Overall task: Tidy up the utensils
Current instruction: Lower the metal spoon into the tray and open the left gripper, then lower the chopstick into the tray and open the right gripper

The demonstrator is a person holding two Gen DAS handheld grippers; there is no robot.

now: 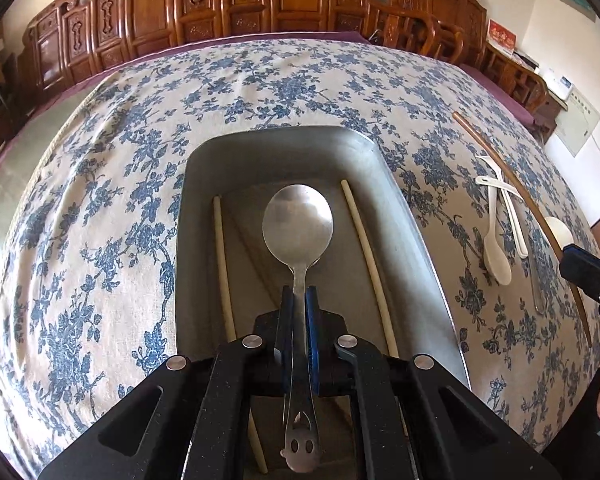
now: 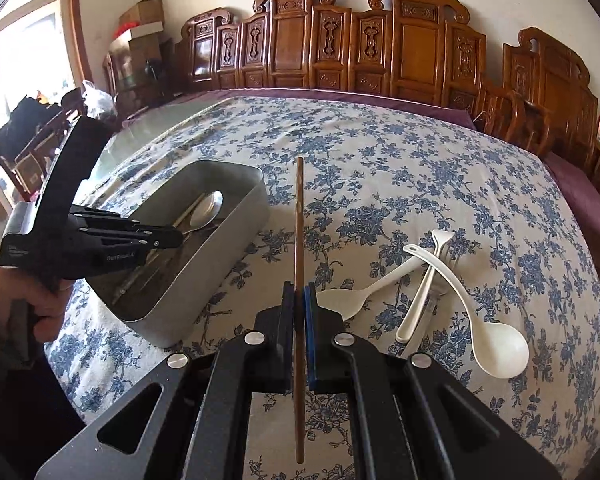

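My left gripper is shut on the handle of a metal spoon, whose bowl hangs inside the grey metal tray. Two pale chopsticks lie along the tray's floor on either side. My right gripper is shut on a brown wooden chopstick, held above the tablecloth to the right of the tray. The left gripper shows there too, reaching into the tray. Several white plastic spoons lie crossed on the cloth at the right.
A blue-flowered tablecloth covers the table. Carved wooden chairs line the far edge. A person's hand holds the left gripper's handle. A metal utensil lies under the white spoons, partly hidden.
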